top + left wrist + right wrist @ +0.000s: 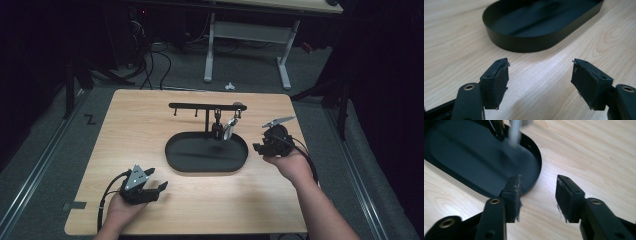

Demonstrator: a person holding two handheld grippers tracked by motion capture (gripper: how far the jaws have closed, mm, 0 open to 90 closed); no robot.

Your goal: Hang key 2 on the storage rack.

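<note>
Dark room; wooden table (150, 125) (pale grain) bears a black tray (175, 155).

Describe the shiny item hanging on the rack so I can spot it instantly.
Find the black oval tray at the middle of the wooden table. A black T-shaped rack rises from its far edge. The silvery metal piece dangles under the bar's right end, the one bright thing there; the hooks to its left are bare.
</note>
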